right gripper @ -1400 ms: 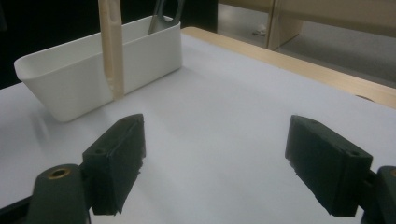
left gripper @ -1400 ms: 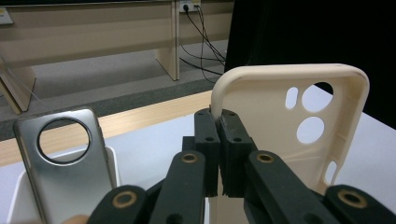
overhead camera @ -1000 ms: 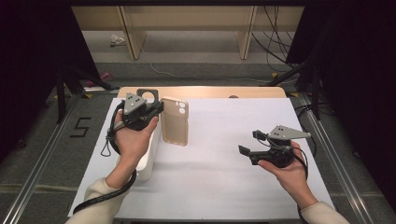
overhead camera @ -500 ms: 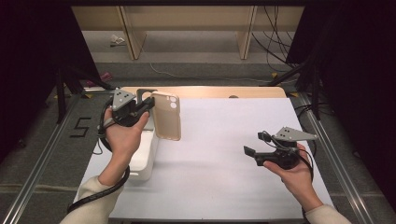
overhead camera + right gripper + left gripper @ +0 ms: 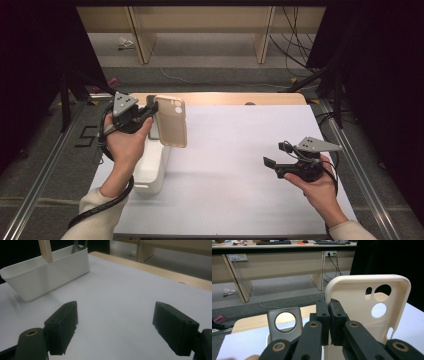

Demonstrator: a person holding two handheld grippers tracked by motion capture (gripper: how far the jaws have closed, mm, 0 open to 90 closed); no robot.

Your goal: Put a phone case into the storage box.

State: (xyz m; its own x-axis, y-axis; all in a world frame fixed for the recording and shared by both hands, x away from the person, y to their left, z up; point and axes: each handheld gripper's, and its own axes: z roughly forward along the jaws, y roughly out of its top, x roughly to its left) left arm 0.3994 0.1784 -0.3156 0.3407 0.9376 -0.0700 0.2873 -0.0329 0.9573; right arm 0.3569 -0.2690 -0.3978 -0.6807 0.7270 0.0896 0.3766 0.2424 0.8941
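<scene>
My left gripper [image 5: 150, 111] is clamped on the edge of the beige phone case [image 5: 171, 121], which I hold in the air above the white bin [image 5: 150, 167], its long axis upright. My right gripper [image 5: 272, 162] has its jaws wide apart and holds nothing (it waits well apart, over the white table [image 5: 235, 175]). The left hand is clearly nearer to the bin.

White bin [image 5: 150, 167] blocks left; table [image 5: 235, 150] centre open

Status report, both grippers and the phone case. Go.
Left hand-held gripper shut on phone case, case upright above white bin. Right hand-held gripper open, empty, over the table. Grey case stands in the bin; nothing blocking.
</scene>
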